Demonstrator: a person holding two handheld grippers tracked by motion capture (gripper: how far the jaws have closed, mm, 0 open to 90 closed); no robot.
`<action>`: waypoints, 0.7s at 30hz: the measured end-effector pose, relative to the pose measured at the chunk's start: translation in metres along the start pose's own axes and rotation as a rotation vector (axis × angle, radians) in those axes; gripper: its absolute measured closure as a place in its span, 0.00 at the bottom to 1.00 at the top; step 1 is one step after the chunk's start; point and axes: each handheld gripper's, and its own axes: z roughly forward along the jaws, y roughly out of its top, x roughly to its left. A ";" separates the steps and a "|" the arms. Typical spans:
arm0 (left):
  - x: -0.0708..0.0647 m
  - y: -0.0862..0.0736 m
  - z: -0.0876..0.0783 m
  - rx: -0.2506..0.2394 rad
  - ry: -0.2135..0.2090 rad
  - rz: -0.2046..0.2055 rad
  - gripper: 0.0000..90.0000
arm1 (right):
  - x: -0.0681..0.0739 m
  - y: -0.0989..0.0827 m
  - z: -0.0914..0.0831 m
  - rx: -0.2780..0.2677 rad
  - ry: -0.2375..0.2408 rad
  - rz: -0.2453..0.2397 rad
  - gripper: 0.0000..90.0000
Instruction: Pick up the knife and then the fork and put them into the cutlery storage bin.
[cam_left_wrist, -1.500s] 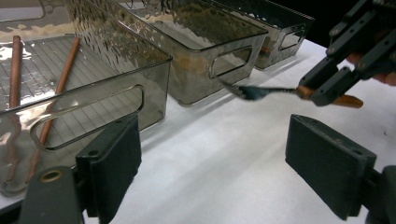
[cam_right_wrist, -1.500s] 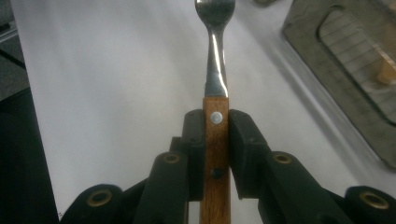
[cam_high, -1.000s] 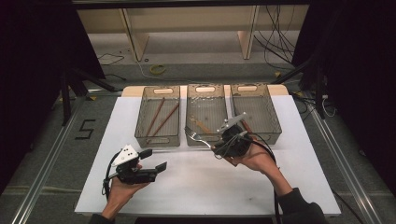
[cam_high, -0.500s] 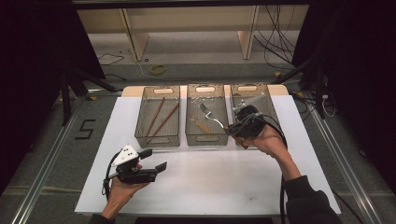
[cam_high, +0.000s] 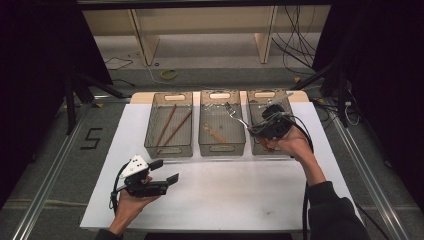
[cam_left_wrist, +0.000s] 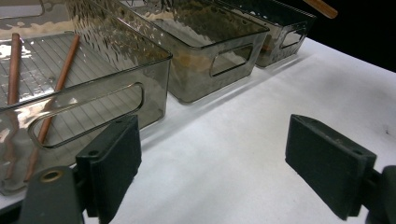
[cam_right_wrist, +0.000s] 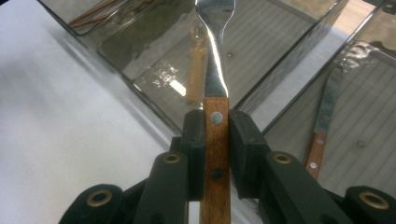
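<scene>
Fork (cam_right_wrist: 215, 70) over middle bin (cam_high: 221, 145), perhaps spoon (cam_high: 216, 134) inside

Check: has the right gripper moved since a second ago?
Yes. The right gripper, shut on a wooden-handled fork, has gone from in front of the middle bin rightward and away from the person, to over the right bin.

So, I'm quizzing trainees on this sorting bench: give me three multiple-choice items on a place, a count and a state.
1. The two chopsticks lie in which bin?
A left bin
B middle bin
C right bin

2. How many clear bins stand on the table?
A two
B three
C four

3. The right gripper is
A open and empty
B shut on the fork
C resting on the table

Key: 1 A, the left bin holds both sticks; 2 B, three stand side by side; 3 B, its pads clamp the wooden handle of the fork.
</scene>
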 end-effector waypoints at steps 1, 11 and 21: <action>0.000 0.000 0.000 0.000 0.000 -0.003 0.20 | -0.002 0.000 0.000 -0.002 0.001 0.003 0.87; 0.000 0.000 0.000 0.000 0.000 -0.001 0.20 | -0.024 0.006 -0.004 -0.011 -0.047 0.057 0.87; 0.000 0.000 0.000 -0.003 0.000 -0.006 0.20 | -0.052 0.008 0.002 0.004 -0.108 0.147 0.87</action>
